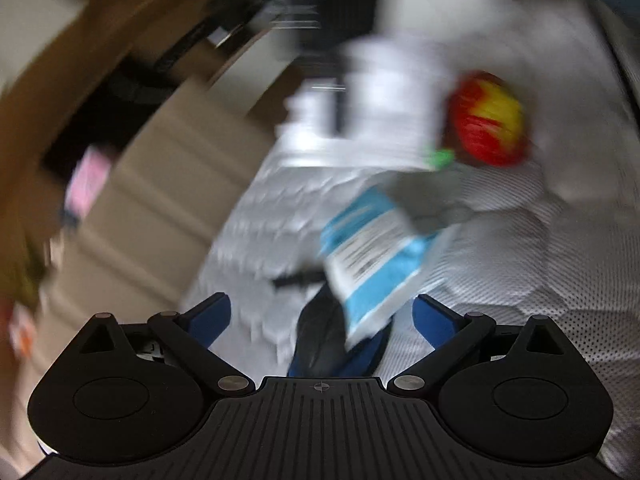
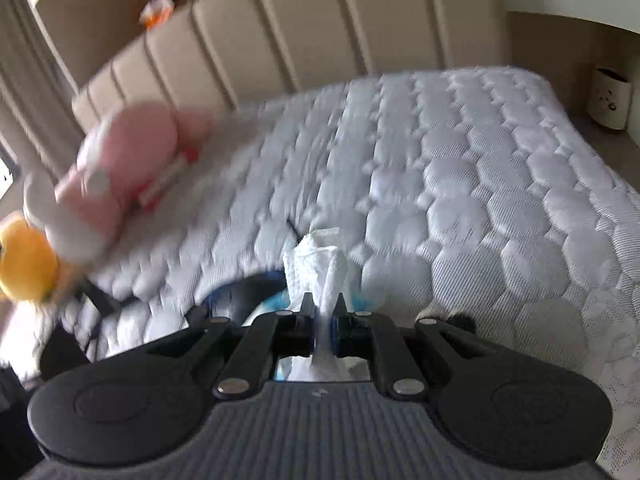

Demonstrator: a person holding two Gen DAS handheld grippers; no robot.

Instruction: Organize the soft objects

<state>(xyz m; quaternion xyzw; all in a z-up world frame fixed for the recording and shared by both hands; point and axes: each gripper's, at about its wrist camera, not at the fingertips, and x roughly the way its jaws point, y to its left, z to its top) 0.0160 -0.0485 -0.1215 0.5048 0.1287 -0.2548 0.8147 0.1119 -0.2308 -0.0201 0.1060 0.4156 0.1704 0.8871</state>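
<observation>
The left wrist view is motion-blurred. My left gripper (image 1: 322, 314) is open, its blue fingers (image 1: 212, 316) spread wide. A blue and white soft packet (image 1: 376, 256) shows between and just beyond them, touching neither finger, over a dark, blue-edged object (image 1: 332, 344). Further off are a red and yellow plush (image 1: 486, 120) and a white bundle (image 1: 380, 100) on the quilted mattress (image 1: 256, 216). My right gripper (image 2: 323, 306) is shut on a white crumpled tissue (image 2: 318, 260), with blue packet edges (image 2: 276, 304) showing at its base. A pink plush (image 2: 128, 164) and a yellow plush (image 2: 24, 256) are at the left.
The white quilted mattress (image 2: 460, 184) stretches ahead and right, backed by a beige padded headboard (image 2: 280, 32). A small white appliance (image 2: 610, 98) stands on the floor at the far right. Brown shelving with dark items (image 1: 120, 72) lies left of the bed.
</observation>
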